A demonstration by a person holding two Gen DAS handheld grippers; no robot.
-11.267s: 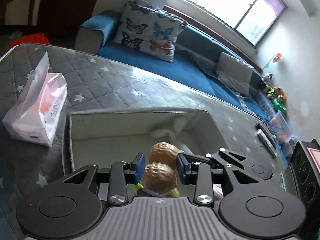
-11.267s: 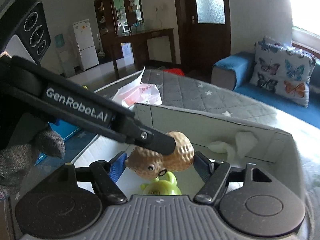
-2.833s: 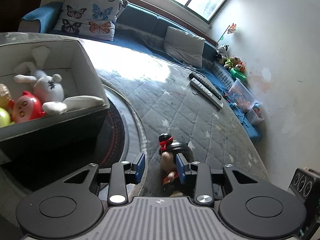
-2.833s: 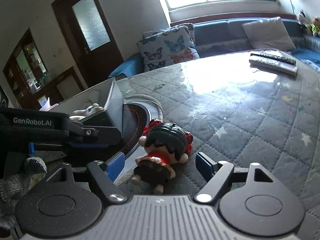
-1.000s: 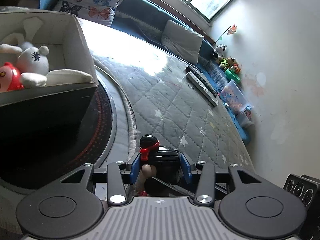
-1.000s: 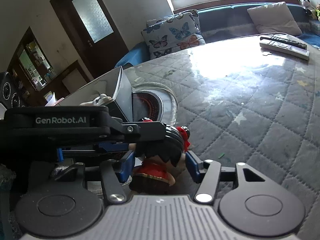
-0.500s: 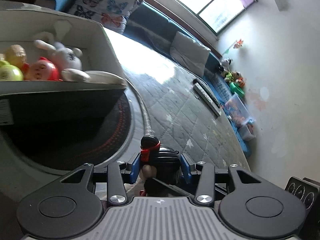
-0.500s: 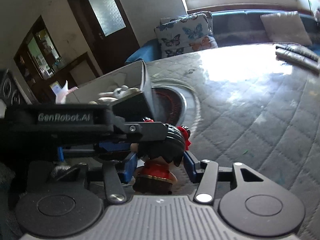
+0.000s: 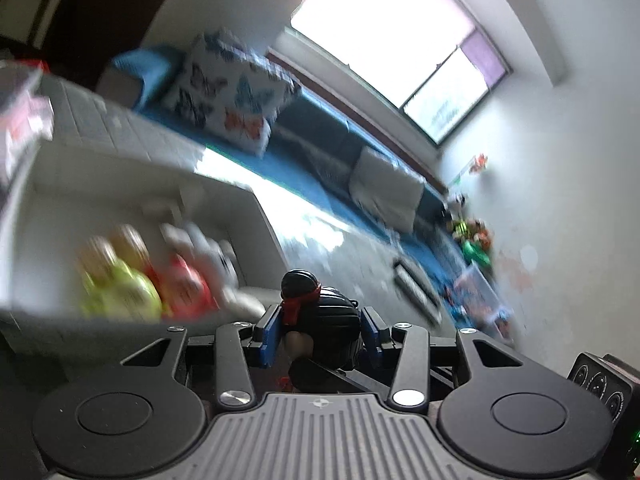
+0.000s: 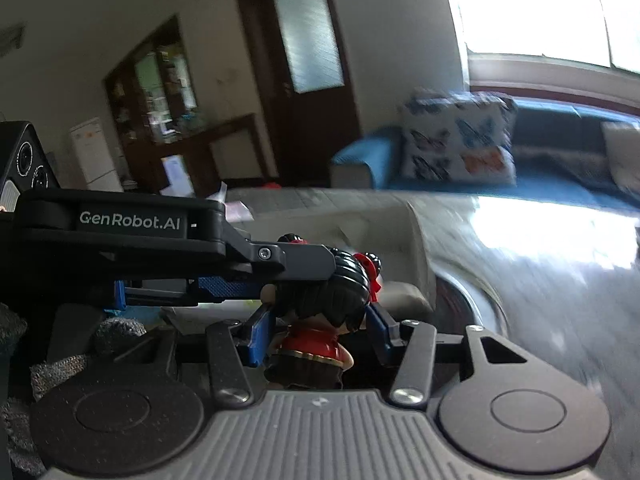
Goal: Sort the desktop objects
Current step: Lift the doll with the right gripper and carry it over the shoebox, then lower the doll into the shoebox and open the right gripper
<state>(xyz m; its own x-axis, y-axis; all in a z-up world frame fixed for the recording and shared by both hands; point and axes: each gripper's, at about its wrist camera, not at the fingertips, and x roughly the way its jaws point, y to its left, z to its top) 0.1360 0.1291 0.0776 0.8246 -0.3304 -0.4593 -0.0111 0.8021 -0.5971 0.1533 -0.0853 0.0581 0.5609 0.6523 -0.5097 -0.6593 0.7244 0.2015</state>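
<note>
A small doll with black hair, red bows and a red dress [image 9: 320,320] [image 10: 324,312] is held in the air by both grippers. My left gripper [image 9: 320,330] is shut on its head. My right gripper [image 10: 320,334] is shut on its body from the other side, and the left gripper's arm [image 10: 160,232] crosses that view. A white open box [image 9: 256,216] [image 10: 416,248] lies ahead, just left of the doll in the left wrist view. It holds a yellow-green toy [image 9: 120,292], a red toy [image 9: 184,288] and a white plush rabbit [image 9: 212,256], all blurred.
The grey quilted tabletop [image 10: 560,280] spreads to the right, with a round dark stove ring [image 10: 468,300] beside the box. A tissue pack [image 9: 20,128] lies far left. Remote controls [image 9: 416,292] lie further out. A blue sofa with cushions [image 9: 312,128] is behind.
Both grippers have lifted the doll off the table and swung it left toward the box. The box and its toys now sit closer, and the view is motion-blurred.
</note>
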